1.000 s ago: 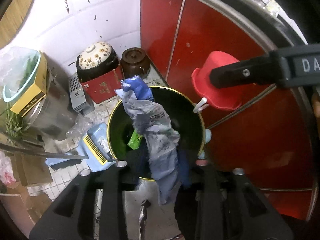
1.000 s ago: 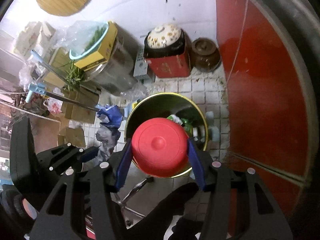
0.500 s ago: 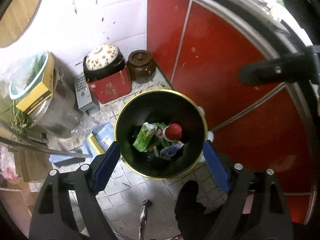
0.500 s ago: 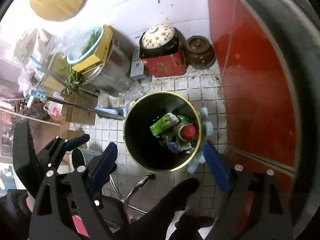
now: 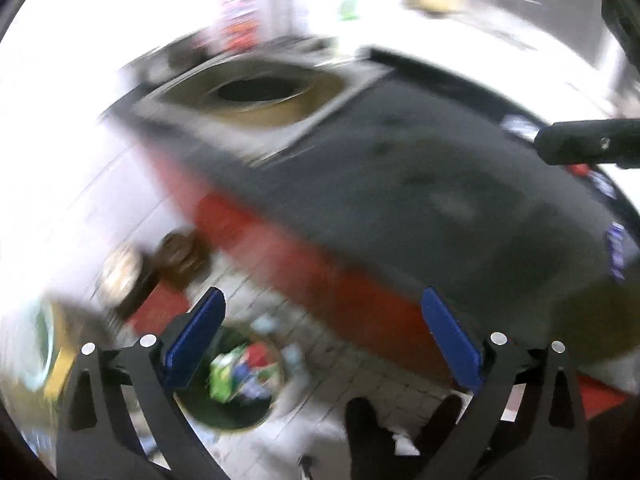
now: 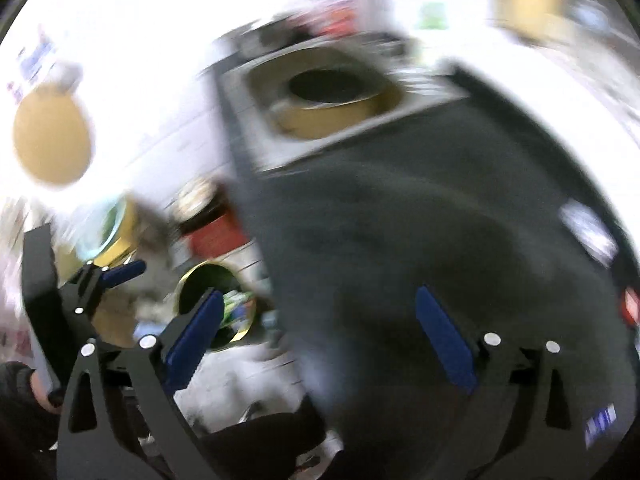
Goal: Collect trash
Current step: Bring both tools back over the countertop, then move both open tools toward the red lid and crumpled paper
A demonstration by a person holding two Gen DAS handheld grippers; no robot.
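In the left wrist view, at the lower left of the frame, a yellow box [image 5: 60, 364] and a patterned lid [image 5: 120, 268] beside a brown jar [image 5: 180, 248] show only as smears on the tiled floor [image 5: 360, 376]; they look like stored things kept against the wall, out of the way. Just right of them, low in the frame, sits the round bin [image 5: 228, 384], open at the top so that rubbish can be dropped straight in. The trash [image 5: 244, 368] lies inside it, a green packet and red and blue scraps, blurred. The left tool [image 5: 320, 340] hangs above the floor with its blue pads [image 5: 192, 340] spread wide and nothing between them. The bin is partly behind the left pad, not between the two.

Across the middle and right runs the dark surface [image 5: 420, 184] with a red front [image 5: 320, 280] below it, and a sunken basin [image 5: 256, 92] at upper centre. At the right edge a black bar, probably the right tool's finger [image 5: 584, 144], reaches in over the surface.

In the right wrist view a round wooden board [image 6: 50, 136] hangs at upper left, the left tool shows at the left edge, and the bin's rim peeps out low, left of centre. The right tool [image 6: 316, 336] is also wide and empty, aimed over the surface, where small pale and blue items [image 6: 588, 236] lie at the right. Everything is too blurred to tell what they are. My guess is that both tools are held wide and turned toward the surface to find the next piece.
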